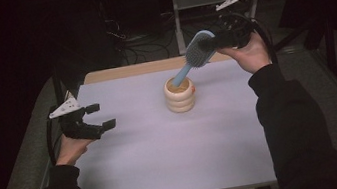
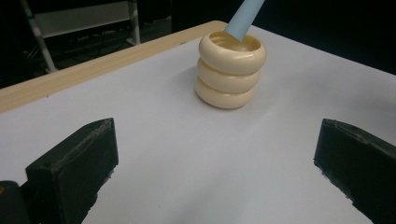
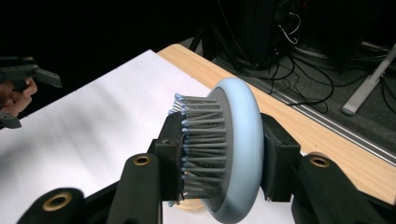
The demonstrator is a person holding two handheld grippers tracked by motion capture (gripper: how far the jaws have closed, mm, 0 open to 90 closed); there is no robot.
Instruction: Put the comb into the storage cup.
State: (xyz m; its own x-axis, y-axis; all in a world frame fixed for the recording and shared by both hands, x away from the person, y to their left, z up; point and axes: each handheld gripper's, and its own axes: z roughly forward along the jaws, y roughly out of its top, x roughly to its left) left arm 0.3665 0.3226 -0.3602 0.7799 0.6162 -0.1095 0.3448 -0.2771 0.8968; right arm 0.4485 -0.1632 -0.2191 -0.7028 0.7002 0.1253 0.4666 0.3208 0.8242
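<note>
Jaws of the right gripper (image 1: 210, 43) are clamped on the head of a pale blue hairbrush (image 1: 198, 52), seen at the upper right of the high view; in the right gripper view one black jaw presses into the grey bristles and the other bears on the smooth blue back of the hairbrush (image 3: 233, 149). From that grip the brush slants down and to the left in the high view, and its handle end dips into the open top of a cream holder (image 1: 180, 95) shaped like three stacked rings, which stands upright on the white worktop (image 1: 175, 154) a little above the frame's centre. In the left gripper view the holder (image 2: 230, 74) sits at upper centre with the blue handle (image 2: 243, 18) entering its mouth from the top edge. Whether the handle touches the bottom inside cannot be told. At the left edge of the high view, the left gripper (image 1: 96, 117) is held over the worktop's left side, its jaws spread wide apart with nothing between them, well apart from the holder. A light wooden strip (image 1: 152, 67) runs along the worktop's far edge.
</note>
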